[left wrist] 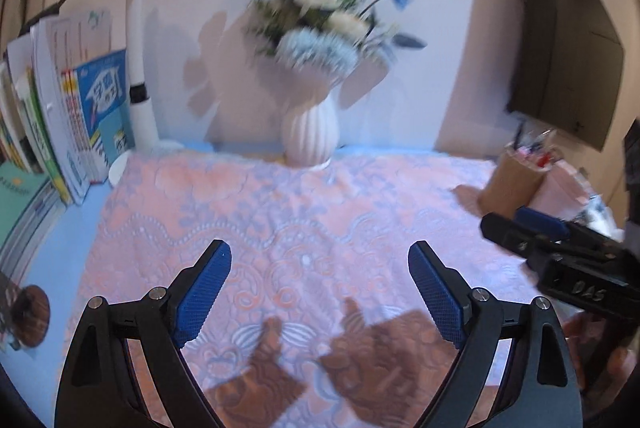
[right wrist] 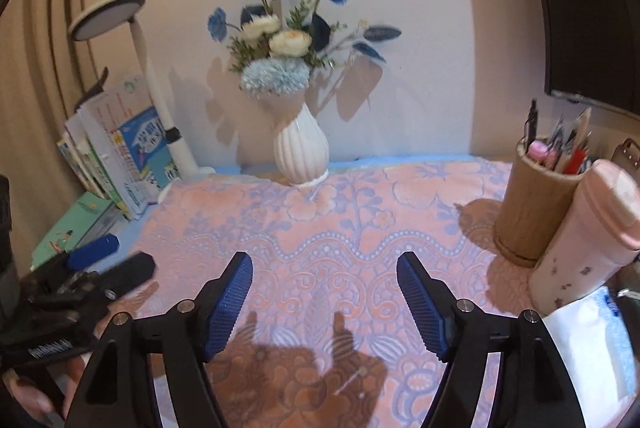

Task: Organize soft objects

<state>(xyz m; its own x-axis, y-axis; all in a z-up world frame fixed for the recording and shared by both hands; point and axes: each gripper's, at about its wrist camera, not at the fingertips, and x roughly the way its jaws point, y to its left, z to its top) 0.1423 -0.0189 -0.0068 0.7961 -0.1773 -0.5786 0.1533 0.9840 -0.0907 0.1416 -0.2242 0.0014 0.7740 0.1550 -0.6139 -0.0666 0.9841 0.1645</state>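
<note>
A pink and lavender patterned cloth [left wrist: 304, 204] [right wrist: 360, 224] lies spread flat over the blue desk. My left gripper [left wrist: 319, 250] hovers over its near part, open, with nothing between its blue pads [left wrist: 208, 288]. My right gripper [right wrist: 324, 261] also stands open above the cloth, empty, and casts a shadow on it. Each gripper shows in the other's view: the right gripper [left wrist: 508, 218] comes in from the right edge, the left gripper [right wrist: 132, 252] from the left, held by a hand.
A white ribbed vase [right wrist: 301, 152] of blue and cream flowers stands at the cloth's far edge. Books [left wrist: 80, 116] and a white lamp [left wrist: 138, 68] are at the left. A wooden pen holder [right wrist: 532, 204], a pink tumbler [right wrist: 588, 236] and a white pack [right wrist: 592, 348] are at the right.
</note>
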